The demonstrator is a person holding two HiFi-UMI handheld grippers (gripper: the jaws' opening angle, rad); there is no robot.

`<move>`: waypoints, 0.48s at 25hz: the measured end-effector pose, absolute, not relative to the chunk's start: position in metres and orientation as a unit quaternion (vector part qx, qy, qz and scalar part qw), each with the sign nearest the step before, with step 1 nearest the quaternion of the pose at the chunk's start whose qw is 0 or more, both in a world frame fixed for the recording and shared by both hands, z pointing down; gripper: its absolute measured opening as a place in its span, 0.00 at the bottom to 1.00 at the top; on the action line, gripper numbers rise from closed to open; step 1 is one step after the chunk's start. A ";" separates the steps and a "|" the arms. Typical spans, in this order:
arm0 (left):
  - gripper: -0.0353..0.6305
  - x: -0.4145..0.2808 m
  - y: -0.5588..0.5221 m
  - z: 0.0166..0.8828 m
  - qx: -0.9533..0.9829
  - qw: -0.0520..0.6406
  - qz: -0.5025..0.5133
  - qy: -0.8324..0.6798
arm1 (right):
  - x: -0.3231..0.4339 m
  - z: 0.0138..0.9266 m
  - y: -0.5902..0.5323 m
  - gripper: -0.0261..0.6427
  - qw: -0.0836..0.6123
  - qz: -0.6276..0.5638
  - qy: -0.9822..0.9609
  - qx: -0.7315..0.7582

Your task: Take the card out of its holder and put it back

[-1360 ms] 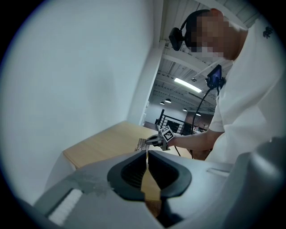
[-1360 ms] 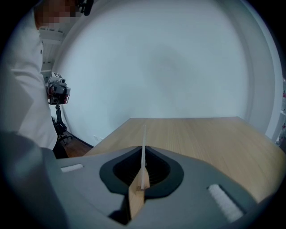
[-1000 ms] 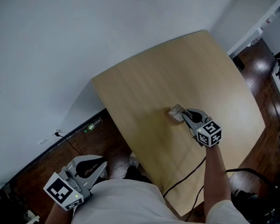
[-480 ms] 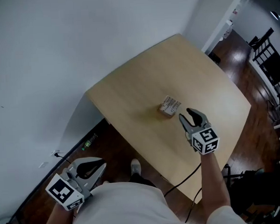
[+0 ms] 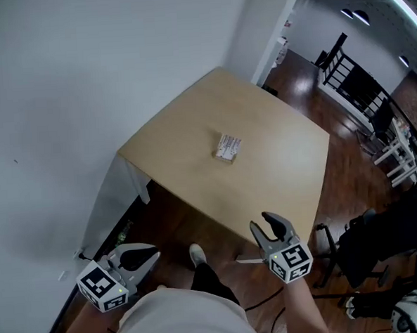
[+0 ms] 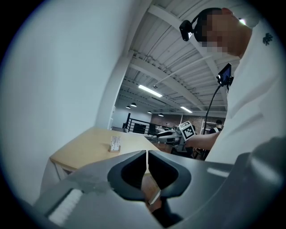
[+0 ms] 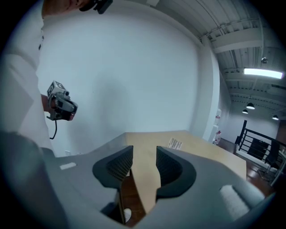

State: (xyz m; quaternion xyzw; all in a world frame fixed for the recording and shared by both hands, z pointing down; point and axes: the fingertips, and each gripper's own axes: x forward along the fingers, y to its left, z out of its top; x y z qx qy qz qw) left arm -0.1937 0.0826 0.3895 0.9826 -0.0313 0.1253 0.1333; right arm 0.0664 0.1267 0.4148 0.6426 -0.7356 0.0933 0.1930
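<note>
Card [image 5: 228, 146] stands in its holder [image 5: 225, 158] near the middle of the table [image 5: 278, 158], where a second ago the right gripper was closed right at it. The right gripper [image 5: 262, 221] has since pulled back past the table's near edge, well apart from the card, with its jaws spread and nothing between them. The left gripper [image 5: 149, 254] stays low at the person's left side, jaws together and empty.
</note>
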 end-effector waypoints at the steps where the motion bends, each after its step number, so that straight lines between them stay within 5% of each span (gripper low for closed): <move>1: 0.08 -0.201 0.092 0.392 0.982 0.136 0.129 -0.020 | 0.049 0.413 0.150 0.28 0.191 0.099 -0.731 0.647; 12: 0.08 -0.215 0.164 0.402 0.982 0.127 0.137 0.034 | -0.040 0.420 0.307 0.27 0.136 0.161 -0.696 0.686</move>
